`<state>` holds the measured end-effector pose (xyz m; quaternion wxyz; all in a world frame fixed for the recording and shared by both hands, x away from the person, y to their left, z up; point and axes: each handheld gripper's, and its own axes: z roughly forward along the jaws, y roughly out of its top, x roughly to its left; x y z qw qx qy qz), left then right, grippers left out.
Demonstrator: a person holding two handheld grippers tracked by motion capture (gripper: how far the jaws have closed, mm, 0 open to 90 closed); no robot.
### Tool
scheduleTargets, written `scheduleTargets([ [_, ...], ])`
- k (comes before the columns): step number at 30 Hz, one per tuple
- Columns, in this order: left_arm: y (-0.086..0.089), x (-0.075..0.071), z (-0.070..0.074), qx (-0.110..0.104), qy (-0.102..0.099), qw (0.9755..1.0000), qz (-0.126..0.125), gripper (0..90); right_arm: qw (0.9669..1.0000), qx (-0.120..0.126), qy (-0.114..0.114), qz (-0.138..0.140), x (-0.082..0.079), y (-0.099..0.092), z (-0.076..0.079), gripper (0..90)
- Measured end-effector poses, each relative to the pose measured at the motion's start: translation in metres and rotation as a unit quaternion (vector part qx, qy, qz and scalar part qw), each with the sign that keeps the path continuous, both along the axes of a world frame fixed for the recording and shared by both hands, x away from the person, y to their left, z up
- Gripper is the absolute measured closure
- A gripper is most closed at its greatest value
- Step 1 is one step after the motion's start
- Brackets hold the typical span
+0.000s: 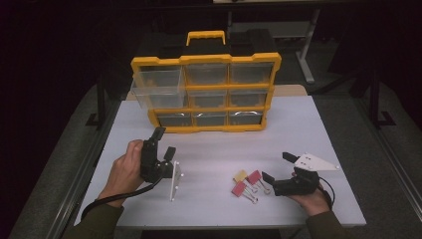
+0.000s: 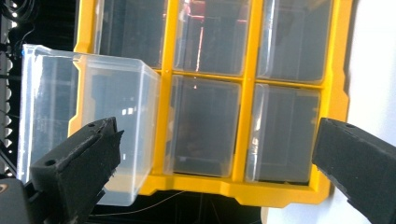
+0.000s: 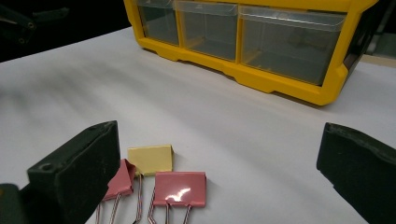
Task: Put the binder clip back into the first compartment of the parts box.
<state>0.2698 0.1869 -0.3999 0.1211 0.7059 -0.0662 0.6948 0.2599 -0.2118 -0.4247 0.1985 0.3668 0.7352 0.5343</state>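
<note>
- The left gripper [image 1: 161, 144] has its jaws wide open, and nothing sits between them. It holds nothing and touches nothing.
- It hovers over the left part of the tabletop [image 1: 214, 149], just in front of the yellow box [image 1: 206, 92], and it points at the box.
- The right gripper [image 1: 278, 167] also has its jaws wide open. They are empty too.
- It sits low near the front right part of the tabletop, and it points at the clips.
- There are three clips lying close together near the front edge of the tabletop, just left of the right gripper.
- One is a yellow clip [image 3: 150, 159]. Two are pink clips [image 3: 180, 188]. The yellow one touches a pink one.
- The yellow box stands at the back edge of the tabletop. It has nine clear drawers, in three rows of three.
- One drawer [image 2: 84, 126], at the top left in the high view, is pulled out. The other eight are pushed in.
- There are two grippers, one in each hand.
</note>
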Motion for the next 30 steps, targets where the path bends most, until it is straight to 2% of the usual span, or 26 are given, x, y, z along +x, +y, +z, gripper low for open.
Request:
scheduleTargets([
  [8,0.002,-0.006,-0.014,-0.001,0.013,0.9999,0.002,0.5,1.0000,0.000,-0.001,0.002,0.000,0.000,0.000,0.0],
  [18,0.001,-0.013,-0.040,-0.011,0.051,0.9986,-0.005,0.0,1.0000,-0.003,-0.001,0.004,0.000,0.002,0.000,0.0],
  [22,0.002,-0.012,-0.048,-0.003,0.068,0.9977,0.002,0.0,1.0000,-0.002,0.001,0.005,0.000,0.003,0.000,0.0],
  [30,0.001,-0.012,-0.052,-0.014,0.084,0.9963,0.000,0.0,1.0000,-0.001,0.004,0.004,0.001,0.002,-0.001,0.0],
])
